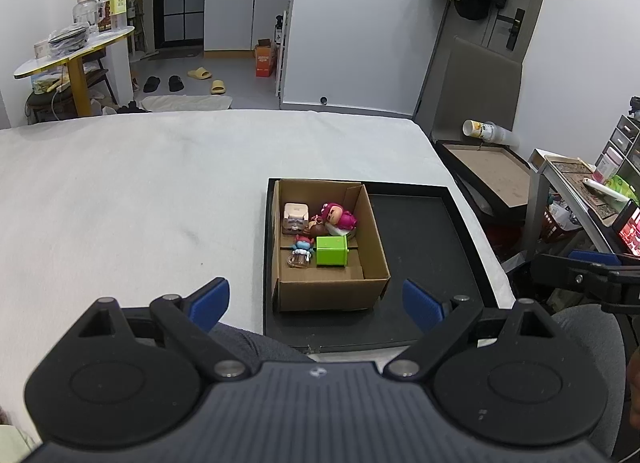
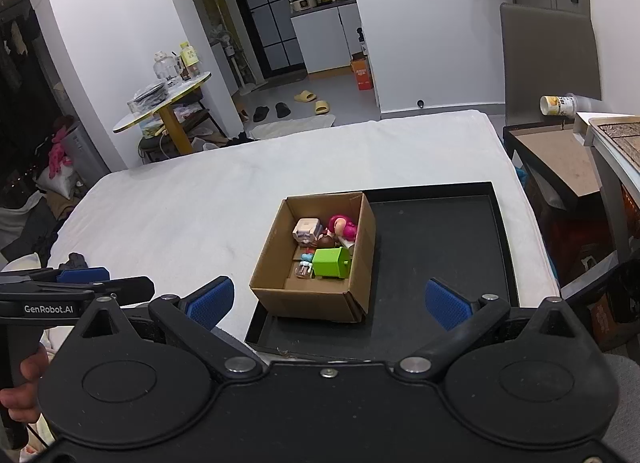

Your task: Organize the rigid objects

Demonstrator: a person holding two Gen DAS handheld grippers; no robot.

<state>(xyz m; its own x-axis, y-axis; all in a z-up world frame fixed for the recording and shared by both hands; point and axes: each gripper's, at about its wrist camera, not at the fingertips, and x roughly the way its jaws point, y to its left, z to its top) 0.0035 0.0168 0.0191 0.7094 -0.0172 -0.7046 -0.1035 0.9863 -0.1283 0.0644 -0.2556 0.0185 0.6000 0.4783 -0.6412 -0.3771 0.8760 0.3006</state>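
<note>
An open cardboard box [image 1: 376,247] [image 2: 362,235] stands on the left part of a black tray [image 1: 424,239] [image 2: 436,239] on the white bed. Inside lie a green block toy [image 1: 331,250] [image 2: 331,262], a pink-haired figure [image 1: 340,218] [image 2: 343,226], a beige boxy toy [image 1: 295,217] [image 2: 306,230] and a small blue figure [image 1: 302,248] [image 2: 306,261]. My left gripper [image 1: 316,305] is open and empty, held back above the box's near edge. My right gripper [image 2: 330,303] is open and empty, also near the box's front. The left gripper also shows at the left edge of the right wrist view [image 2: 80,283].
The white bed [image 1: 140,191] [image 2: 192,199] stretches left of the tray. A brown-lined tray [image 1: 488,171] and a cluttered side table [image 1: 576,183] stand to the right. A round table [image 2: 164,103], slippers and an orange box [image 2: 362,73] are on the floor beyond.
</note>
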